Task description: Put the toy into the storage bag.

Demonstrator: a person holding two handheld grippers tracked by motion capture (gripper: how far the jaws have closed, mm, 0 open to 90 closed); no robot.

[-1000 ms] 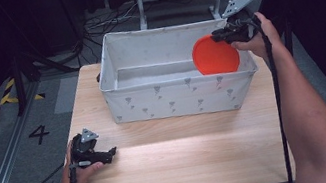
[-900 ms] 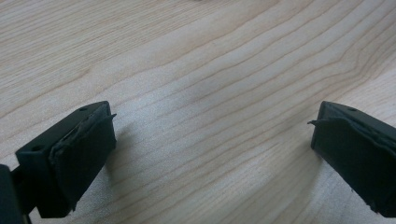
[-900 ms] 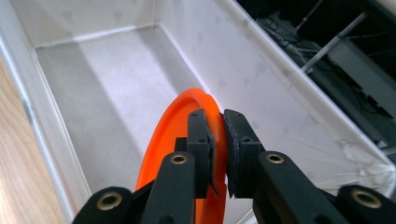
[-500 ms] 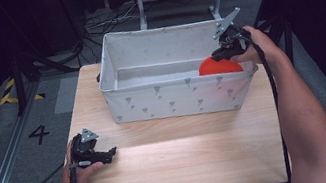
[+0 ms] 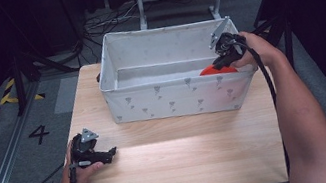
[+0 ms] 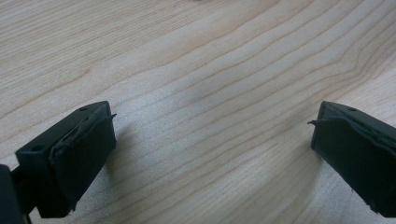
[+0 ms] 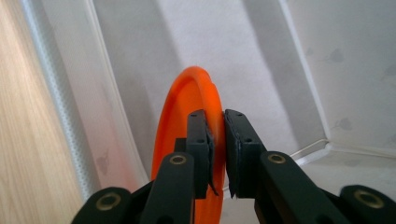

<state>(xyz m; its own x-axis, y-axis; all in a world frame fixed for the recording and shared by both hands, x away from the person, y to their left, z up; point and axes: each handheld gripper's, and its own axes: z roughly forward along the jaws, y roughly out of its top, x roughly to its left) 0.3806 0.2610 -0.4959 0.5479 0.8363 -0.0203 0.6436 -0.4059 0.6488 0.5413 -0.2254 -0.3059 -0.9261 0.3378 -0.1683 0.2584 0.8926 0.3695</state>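
Orange plastic catches the eye first — a round orange plate (image 7: 187, 140) stands on edge inside the white fabric bin (image 5: 173, 101), pinched at its rim by the right tongs (image 7: 217, 140). In the right gripper view we see the two black jaws clamped on the plate's rim, one on each face, with the plate close to the bin's inner wall and the pale floor of the bin beyond it. From the high view we see the plate (image 5: 217, 69) as a low orange arc at the bin's right end, just inside the near wall, with the right tongs (image 5: 221, 61) and the person's right hand (image 5: 254, 50) over the bin's right corner.

We find the bin, printed with small grey marks, resting on the far half of the light wooden tabletop (image 5: 193, 157). The left tongs (image 5: 112, 152) lie low over the tabletop near its front left corner, held in the person's left hand (image 5: 79, 167), well apart from the bin. In the left gripper view the left tongs (image 6: 212, 140) are spread wide — their jaws far apart with bare wood grain between them, grasping nothing. A black cable trails from each gripper toward the person.
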